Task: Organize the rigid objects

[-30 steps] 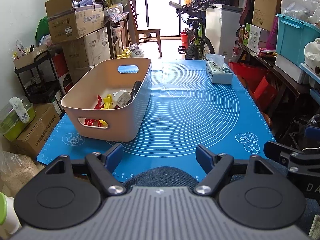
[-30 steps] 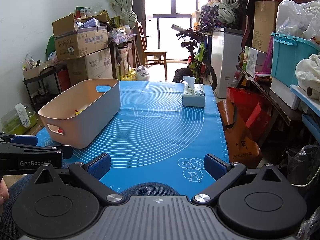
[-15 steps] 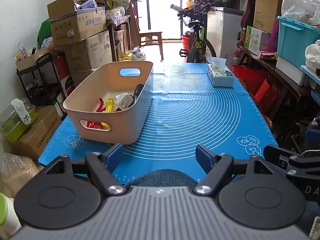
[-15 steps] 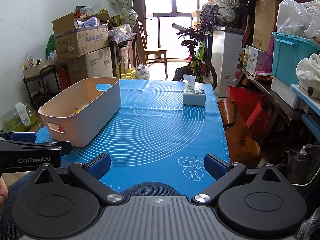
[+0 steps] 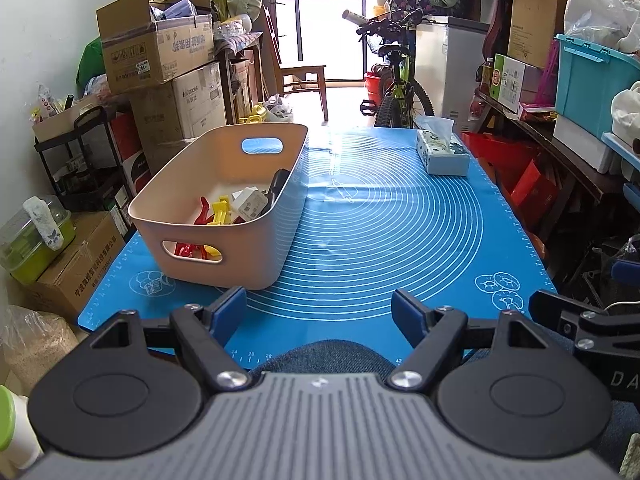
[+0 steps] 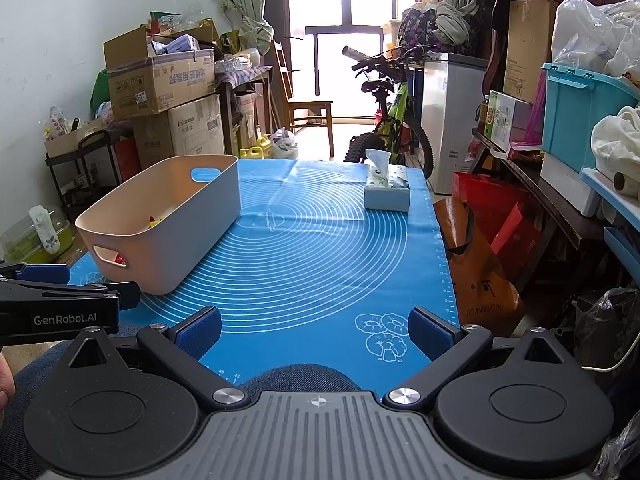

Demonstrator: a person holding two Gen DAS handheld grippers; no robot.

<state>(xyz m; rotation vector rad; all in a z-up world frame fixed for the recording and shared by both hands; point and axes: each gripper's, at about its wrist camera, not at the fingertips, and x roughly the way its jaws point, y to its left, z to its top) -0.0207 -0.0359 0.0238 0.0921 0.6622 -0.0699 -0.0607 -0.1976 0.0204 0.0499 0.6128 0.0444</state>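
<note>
A beige plastic bin (image 5: 224, 240) stands on the left of the blue mat (image 5: 384, 240); it also shows in the right wrist view (image 6: 168, 236). Inside it lie red and yellow clips (image 5: 214, 214), a white adapter (image 5: 250, 204) and a black object (image 5: 276, 186). My left gripper (image 5: 320, 306) is open and empty, held back at the mat's near edge over a knee. My right gripper (image 6: 316, 326) is open and empty, also at the near edge, to the right of the left one.
A tissue box (image 5: 442, 154) sits at the far right of the mat, also seen in the right wrist view (image 6: 387, 192). Cardboard boxes (image 5: 160, 52) stack on the left, a bicycle (image 5: 394, 92) stands beyond the table, shelves with a teal crate (image 5: 592, 76) on the right.
The left gripper has risen and tipped slightly, so the bin sits a little lower in its view. The right gripper has hardly moved. Both stay open.
</note>
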